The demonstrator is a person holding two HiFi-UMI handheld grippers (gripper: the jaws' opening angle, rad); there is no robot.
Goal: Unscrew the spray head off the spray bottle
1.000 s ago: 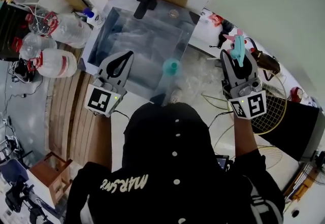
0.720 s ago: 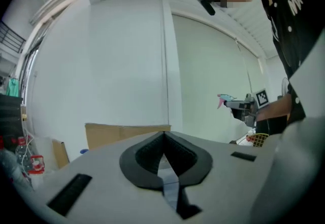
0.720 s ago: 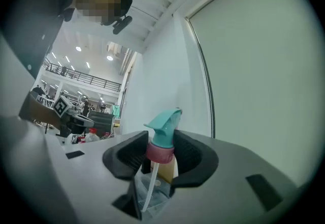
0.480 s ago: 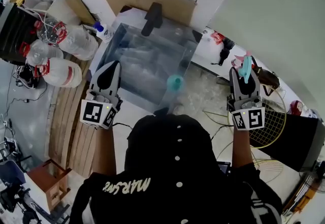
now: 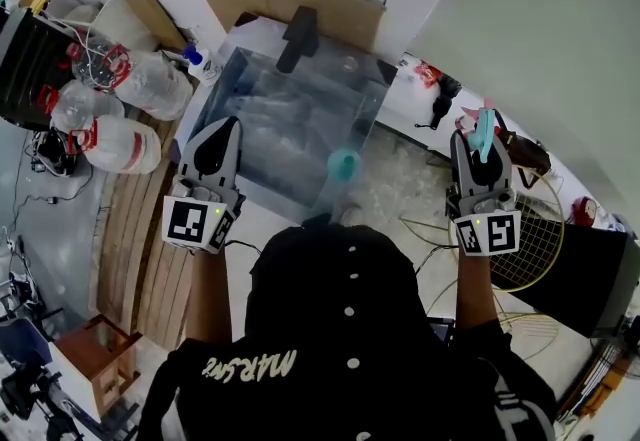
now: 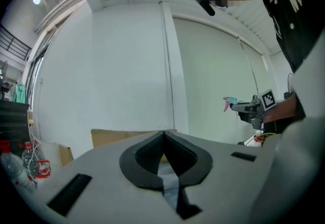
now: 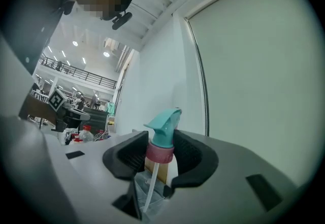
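Spray head (image 5: 484,134) (image 7: 163,134), teal with a pink collar and a bare white dip tube hanging below, sits at 2 o'clock in the head view. The right gripper (image 5: 479,147) (image 7: 160,152) has its jaws part-way closed and clamped on that collar. A clear box (image 5: 268,144) fills 12 o'clock, with plastic water jugs (image 5: 120,144) well apart at 10 o'clock. The left gripper (image 5: 222,127) (image 6: 163,139), at 10 o'clock beside the box, has its jaws pressed together on nothing. A small teal thing (image 5: 343,164) at the box's near corner is too blurred to identify.
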